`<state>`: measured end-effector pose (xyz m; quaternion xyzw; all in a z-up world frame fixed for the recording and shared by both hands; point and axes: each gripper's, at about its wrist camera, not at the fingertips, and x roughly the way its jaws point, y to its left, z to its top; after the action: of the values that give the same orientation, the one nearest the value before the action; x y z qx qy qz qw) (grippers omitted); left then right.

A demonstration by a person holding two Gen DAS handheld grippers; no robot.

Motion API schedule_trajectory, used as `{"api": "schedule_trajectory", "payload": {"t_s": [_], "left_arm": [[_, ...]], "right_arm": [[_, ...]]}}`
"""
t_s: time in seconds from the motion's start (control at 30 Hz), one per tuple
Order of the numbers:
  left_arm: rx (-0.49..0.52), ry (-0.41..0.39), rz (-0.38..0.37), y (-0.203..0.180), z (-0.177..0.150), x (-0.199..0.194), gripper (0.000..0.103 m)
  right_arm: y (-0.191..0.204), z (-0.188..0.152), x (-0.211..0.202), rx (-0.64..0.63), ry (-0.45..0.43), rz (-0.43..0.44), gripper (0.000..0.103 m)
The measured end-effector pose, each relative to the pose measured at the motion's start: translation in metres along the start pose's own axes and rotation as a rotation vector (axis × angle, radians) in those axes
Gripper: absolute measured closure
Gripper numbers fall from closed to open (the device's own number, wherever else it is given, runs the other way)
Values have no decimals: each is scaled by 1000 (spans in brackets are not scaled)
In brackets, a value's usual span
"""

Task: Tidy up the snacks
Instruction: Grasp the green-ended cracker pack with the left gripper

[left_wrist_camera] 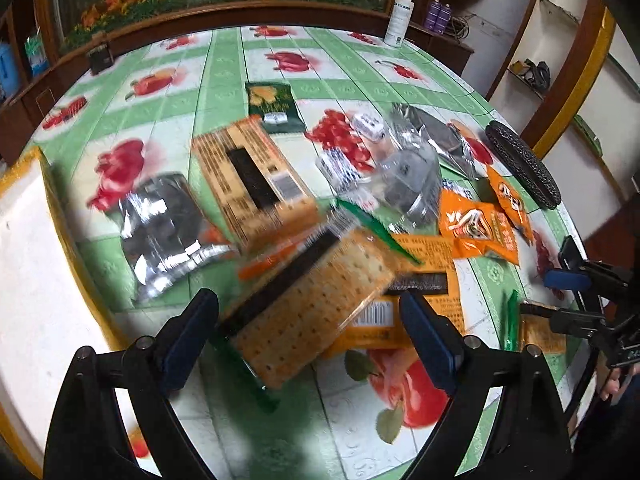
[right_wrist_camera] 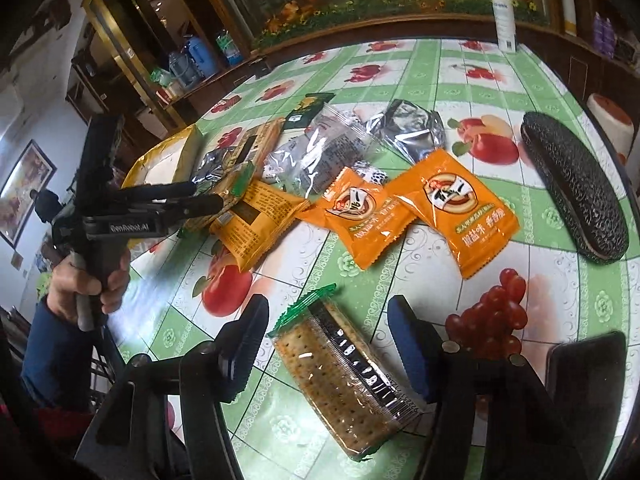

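Snack packets lie scattered on a fruit-print tablecloth [left_wrist_camera: 280,432]. My left gripper [left_wrist_camera: 308,332] is open, its fingers either side of a blurred cracker packet [left_wrist_camera: 308,312] that lies tilted over an orange packet [left_wrist_camera: 424,280]. In the right wrist view my left gripper [right_wrist_camera: 208,196] reaches into the pile from the left. My right gripper [right_wrist_camera: 328,340] is open, its fingers either side of another cracker packet [right_wrist_camera: 344,376] lying flat on the table. Two orange snack packets [right_wrist_camera: 460,216] [right_wrist_camera: 360,216] lie beyond it.
Silver packets [left_wrist_camera: 168,228] [right_wrist_camera: 412,128], a green packet [left_wrist_camera: 274,106] and a long orange cracker box [left_wrist_camera: 248,176] lie mid-table. A black glasses case [right_wrist_camera: 572,184] sits at the right. A white spray bottle [right_wrist_camera: 504,16] stands at the back. A yellow-rimmed white tray [right_wrist_camera: 168,160] sits at the left.
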<state>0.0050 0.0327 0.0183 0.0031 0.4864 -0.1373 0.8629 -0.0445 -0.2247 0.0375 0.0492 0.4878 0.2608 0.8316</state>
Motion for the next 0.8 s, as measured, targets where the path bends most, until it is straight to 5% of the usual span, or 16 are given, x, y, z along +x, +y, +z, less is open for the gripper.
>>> {"api": "schedule_trajectory", "payload": {"t_s": [0.03,0.13,0.4,0.53,0.6,0.7,0.77,0.8], "left_arm": [[8,-11,29,-2,-3,-3,32],[5,-12,37,-4,-13,-12,46],[30,1,74,-3,-7,-10,47],[57,20,101,-3,6,2,22],[54,19,98,-1,11,5,22],[33,13,61,3,14,9,23],[23,-1,47,1,12,8,33],[16,-10,26,0,11,6,47]], "right_arm": [[-2,0,3,6,13,7,38],[-5,-2,9,2,52,6,36],[12,-16,16,-155,132,-47,30],[22,-26,18,-238,137,-102,30],[24,-28,19,-255,132,-122,32],[27,-31,21,-279,125,-151,38],[31,-33,22,-304,119,-175,45],[33,-34,22,-316,119,-186,50]]}}
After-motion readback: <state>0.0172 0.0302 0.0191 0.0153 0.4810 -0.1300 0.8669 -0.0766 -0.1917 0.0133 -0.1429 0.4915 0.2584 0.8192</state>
